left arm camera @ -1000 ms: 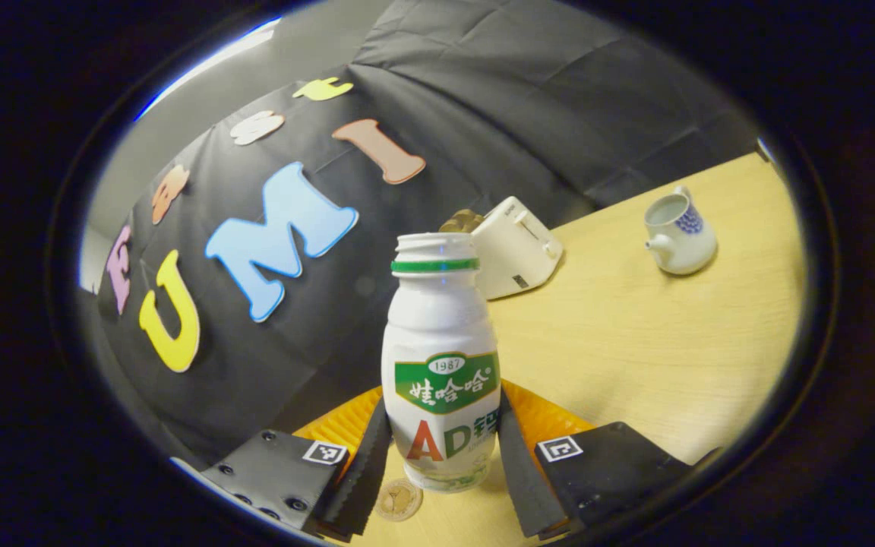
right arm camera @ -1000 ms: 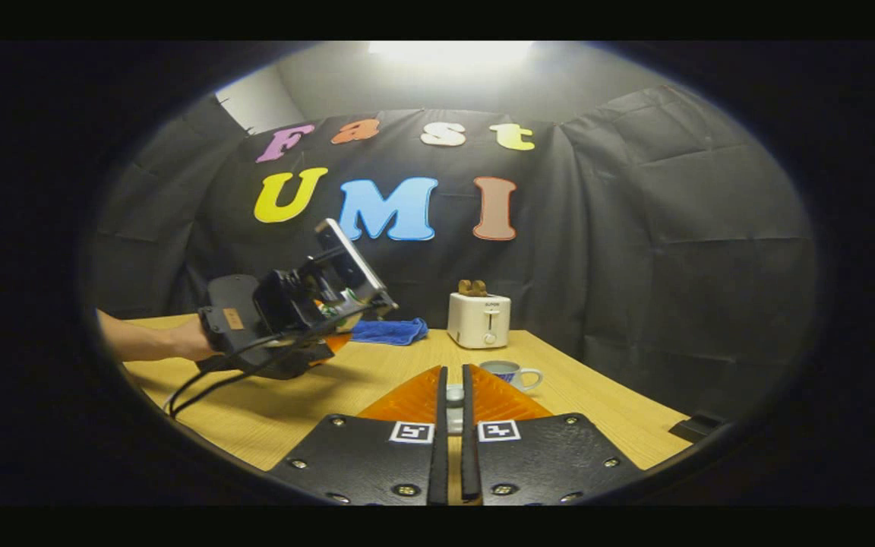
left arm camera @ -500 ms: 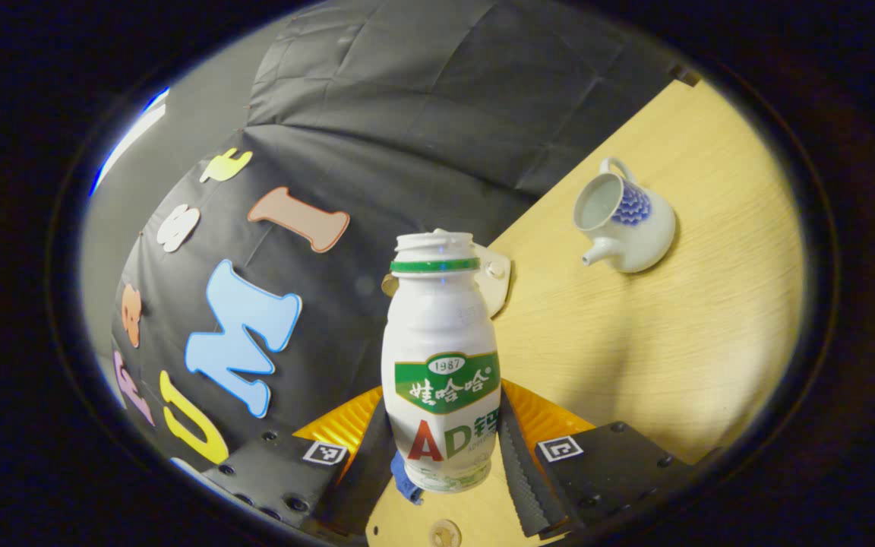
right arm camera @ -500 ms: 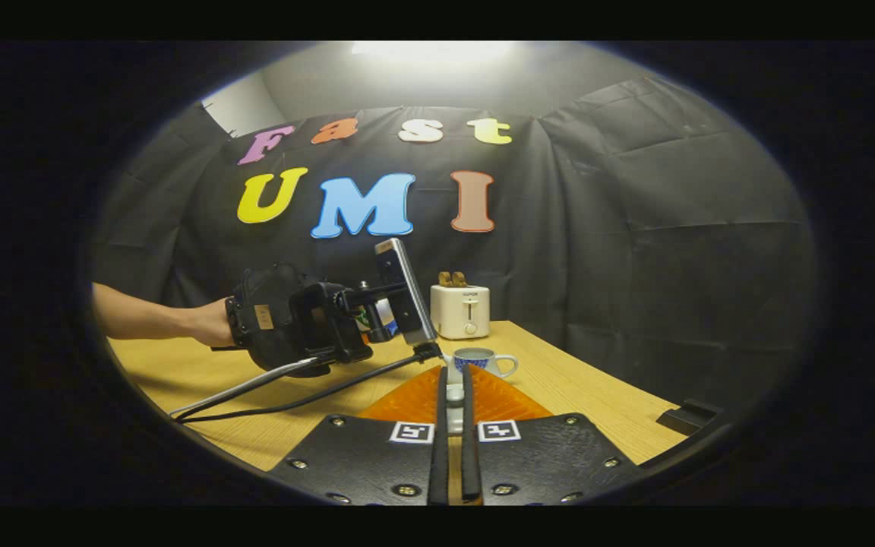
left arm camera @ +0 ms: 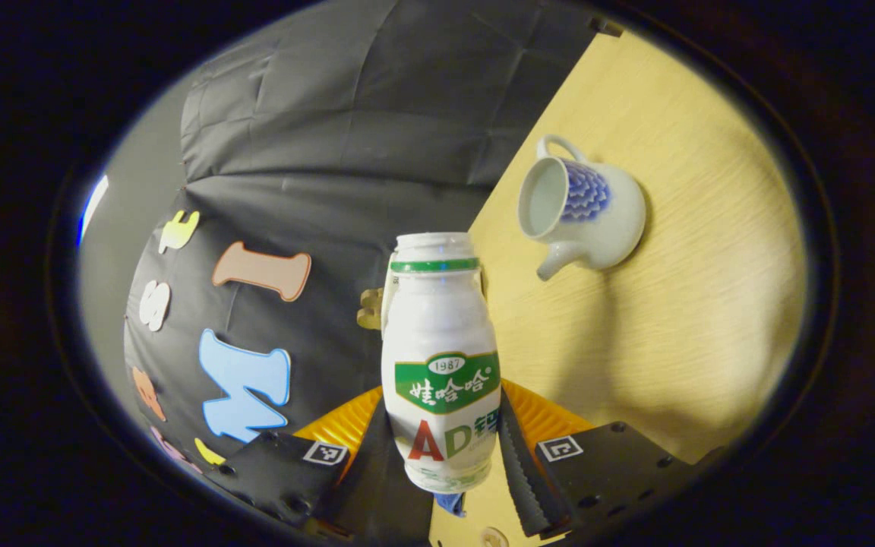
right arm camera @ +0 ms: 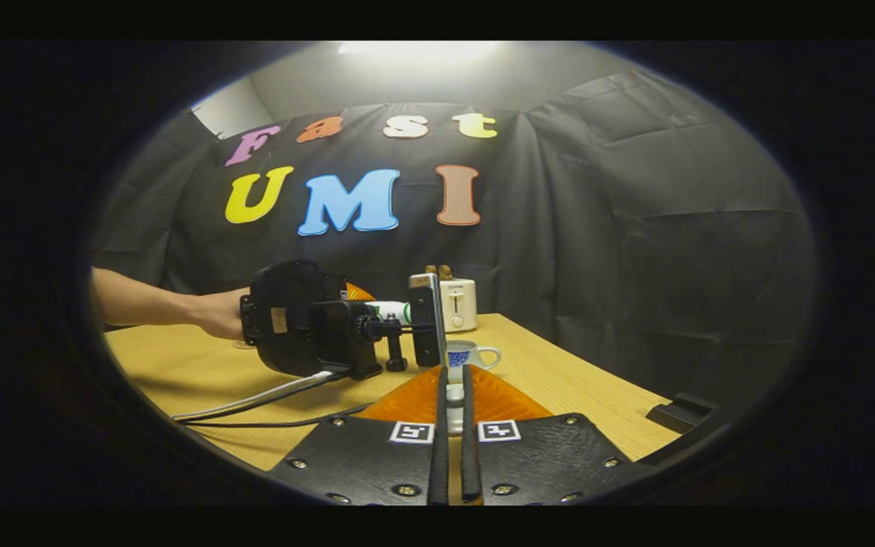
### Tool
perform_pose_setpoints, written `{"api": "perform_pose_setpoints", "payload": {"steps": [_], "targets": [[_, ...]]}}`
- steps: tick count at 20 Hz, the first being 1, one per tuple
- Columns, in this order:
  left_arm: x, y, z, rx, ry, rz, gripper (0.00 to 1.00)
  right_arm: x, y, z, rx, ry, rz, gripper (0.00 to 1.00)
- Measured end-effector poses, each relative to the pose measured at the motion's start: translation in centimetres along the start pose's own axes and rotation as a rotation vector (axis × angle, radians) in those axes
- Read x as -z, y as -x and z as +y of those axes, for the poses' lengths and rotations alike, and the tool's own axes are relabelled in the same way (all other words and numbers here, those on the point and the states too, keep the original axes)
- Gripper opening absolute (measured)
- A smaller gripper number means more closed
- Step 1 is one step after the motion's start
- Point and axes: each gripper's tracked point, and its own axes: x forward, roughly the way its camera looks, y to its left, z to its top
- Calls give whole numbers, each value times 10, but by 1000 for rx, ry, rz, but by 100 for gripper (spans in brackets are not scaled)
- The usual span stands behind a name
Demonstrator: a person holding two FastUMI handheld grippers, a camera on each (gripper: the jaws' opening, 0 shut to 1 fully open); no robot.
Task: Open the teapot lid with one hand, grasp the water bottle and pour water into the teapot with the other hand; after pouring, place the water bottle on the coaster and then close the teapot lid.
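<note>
While the left claw (left arm camera: 437, 448) grips the water bottle (left arm camera: 440, 357) low on its body, both fingers pressed to the label, the bottle lies tipped well over, mouth uncapped and aimed toward the teapot (left arm camera: 585, 205). The teapot sits on the counter (left arm camera: 680, 327), lid off, its opening bare; the bottle's mouth is not yet above that opening but apart from it, nearer the spout.

Risks, as judgement:
- Water may leave the bottle before the mouth is over the opening, wetting the counter. Cause: tilt ahead of position.
- Teapot opening is small; a fast pour could overshoot the rim.
- The grip is low on a smooth bottle, so it could slip or swing as the tilt grows.

The right claw (right arm camera: 453, 414) is closed on a small pale piece, likely the teapot lid (right arm camera: 454, 395), though too little shows to be sure.

View differences: the left gripper view gives the teapot's open top and the bottle's mouth. The right gripper view gives the scene side-on: the hand (right arm camera: 217, 315) holding the left claw, its cable trailing over the counter, a toaster (right arm camera: 459, 304) at the far edge, teapot low behind the device.
</note>
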Motion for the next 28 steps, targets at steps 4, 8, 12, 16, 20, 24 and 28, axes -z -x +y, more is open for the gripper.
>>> {"api": "perform_pose_setpoints", "payload": {"steps": [4, 8, 12, 16, 20, 24, 28], "targets": [[-9, -3, 0, 13, -64, 3, 81, 4, -2, -6, 3, -18, 15, 7], [-15, 4, 0, 14, -169, 21, 81, 5, -2, -10, 2, -35, 25, 7], [-21, 3, 2, 13, -225, 26, 75, 6, -2, -14, 7, -44, 30, 7], [-29, 11, 1, 15, -292, 24, 81, 5, -2, -16, 10, -48, 32, 7], [-29, 11, 3, 19, -341, 38, 81, 5, -2, -17, 11, -49, 32, 7], [-30, 12, 5, 11, -358, 40, 75, 5, -1, -19, 13, -56, 34, 7], [-30, 12, 6, 9, -372, 40, 75, 4, -1, -20, 15, -56, 32, 7]]}}
